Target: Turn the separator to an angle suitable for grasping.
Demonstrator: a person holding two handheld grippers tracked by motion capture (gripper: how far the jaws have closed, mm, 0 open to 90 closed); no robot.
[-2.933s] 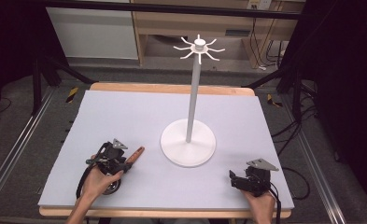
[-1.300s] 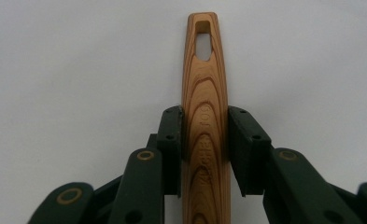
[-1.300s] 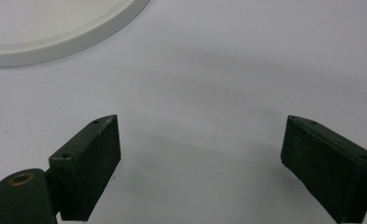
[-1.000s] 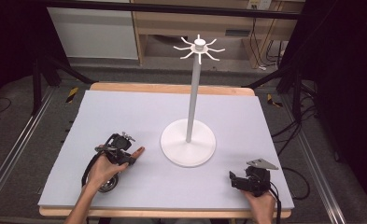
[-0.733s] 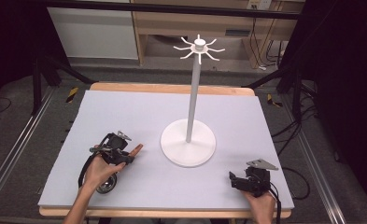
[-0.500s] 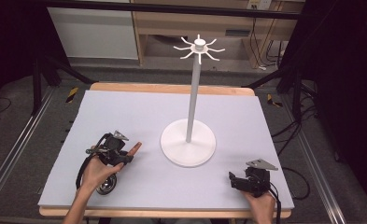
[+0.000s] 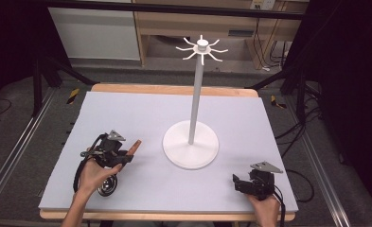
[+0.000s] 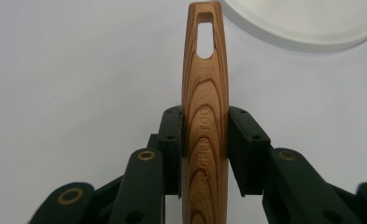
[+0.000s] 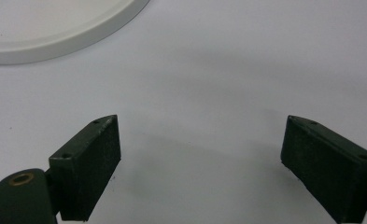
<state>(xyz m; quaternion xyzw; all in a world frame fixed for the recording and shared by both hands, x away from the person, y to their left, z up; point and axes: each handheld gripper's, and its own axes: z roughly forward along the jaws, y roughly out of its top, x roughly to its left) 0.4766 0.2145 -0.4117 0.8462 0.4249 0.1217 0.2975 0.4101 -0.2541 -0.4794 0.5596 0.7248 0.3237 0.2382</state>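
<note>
Landmark: I take the white hanging stand [image 7: 191, 146], with its round base on the grey mat [image 7: 127, 118], as reference.
Left gripper [image 8: 204, 140]: I have both jaws clamped on a wooden utensil handle [image 8: 204, 93], pads pressing its two narrow edges.
Handle position: it sits just left of the stand's base, near but apart – its slotted tip points at the base rim.
Handling: I judge the wood stiff, light and not fragile; the smooth finish could slip, so a mid-handle hold below the slot suits it.
Utensil head: a metal end [image 7: 107, 185] shows under the left hand [image 7: 94, 176]; I cannot tell its type.
Right gripper [image 9: 200, 154]: jaws spread wide, nothing between them – it rests to the right of the base, well apart.
Containers: none on the mat; the hooks [image 7: 201, 47] atop the stand carry nothing.
</note>
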